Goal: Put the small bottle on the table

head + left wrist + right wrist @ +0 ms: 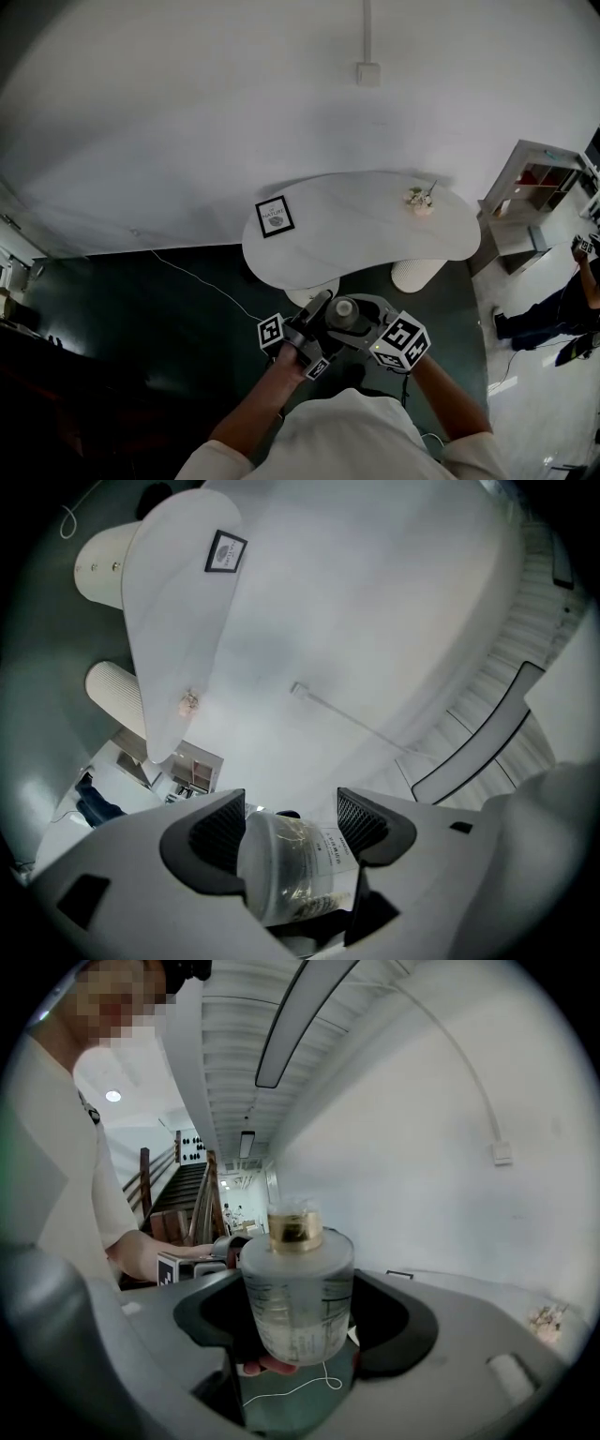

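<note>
The small bottle (343, 310) is frosted glass with a gold collar, and it is held in the air in front of my chest, short of the table. My right gripper (298, 1321) is shut on its body, and the bottle (298, 1297) stands upright between the dark pads. My left gripper (291, 829) also has its pads against the bottle (292, 866), which lies crosswise between its jaws. The two grippers (330, 323) meet around it. A fingertip (266, 1366) shows under the bottle. The white kidney-shaped table (356, 246) lies just ahead.
On the table stand a small black-framed picture (274, 216) and a little flower ornament (419, 199). A white ribbed stool (416, 274) stands under its near edge. A white cable (197, 281) runs over the dark floor. A shelf unit (531, 202) and a person (553, 314) are at right.
</note>
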Tool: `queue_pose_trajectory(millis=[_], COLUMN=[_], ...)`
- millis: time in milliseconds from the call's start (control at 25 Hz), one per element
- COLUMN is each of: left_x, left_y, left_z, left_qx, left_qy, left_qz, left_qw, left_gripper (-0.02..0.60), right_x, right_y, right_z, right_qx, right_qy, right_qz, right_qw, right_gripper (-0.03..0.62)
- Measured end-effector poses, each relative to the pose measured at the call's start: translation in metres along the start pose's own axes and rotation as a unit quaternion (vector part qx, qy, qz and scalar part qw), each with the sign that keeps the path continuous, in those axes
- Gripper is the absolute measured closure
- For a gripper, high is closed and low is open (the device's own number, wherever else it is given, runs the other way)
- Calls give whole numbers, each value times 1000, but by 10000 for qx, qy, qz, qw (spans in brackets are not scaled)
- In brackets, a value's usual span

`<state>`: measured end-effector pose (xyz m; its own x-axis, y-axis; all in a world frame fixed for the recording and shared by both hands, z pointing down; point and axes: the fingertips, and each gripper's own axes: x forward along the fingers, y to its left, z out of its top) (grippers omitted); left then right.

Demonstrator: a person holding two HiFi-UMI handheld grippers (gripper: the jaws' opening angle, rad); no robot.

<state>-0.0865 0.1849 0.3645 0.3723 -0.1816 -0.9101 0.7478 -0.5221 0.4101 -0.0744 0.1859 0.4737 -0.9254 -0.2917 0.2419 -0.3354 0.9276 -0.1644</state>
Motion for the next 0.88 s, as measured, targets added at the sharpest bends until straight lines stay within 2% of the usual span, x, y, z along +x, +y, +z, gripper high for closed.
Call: queue_pose_trajectory(millis=[400, 880], left_x=[25, 48], left_y=[76, 126], left_z=[22, 21], left_qx=[173, 282], left_qy=[-34, 51], left_qz=[71, 165], left_qw=[9998, 9995], left_gripper=[287, 288], right_x=[-29, -61], right_y=[-77, -119], right_z=[1, 2], right_qx=[-98, -129], right_qy=[-36, -223], right_qz=[248, 372], right_qw=[9996, 9990], right_gripper=[253, 253])
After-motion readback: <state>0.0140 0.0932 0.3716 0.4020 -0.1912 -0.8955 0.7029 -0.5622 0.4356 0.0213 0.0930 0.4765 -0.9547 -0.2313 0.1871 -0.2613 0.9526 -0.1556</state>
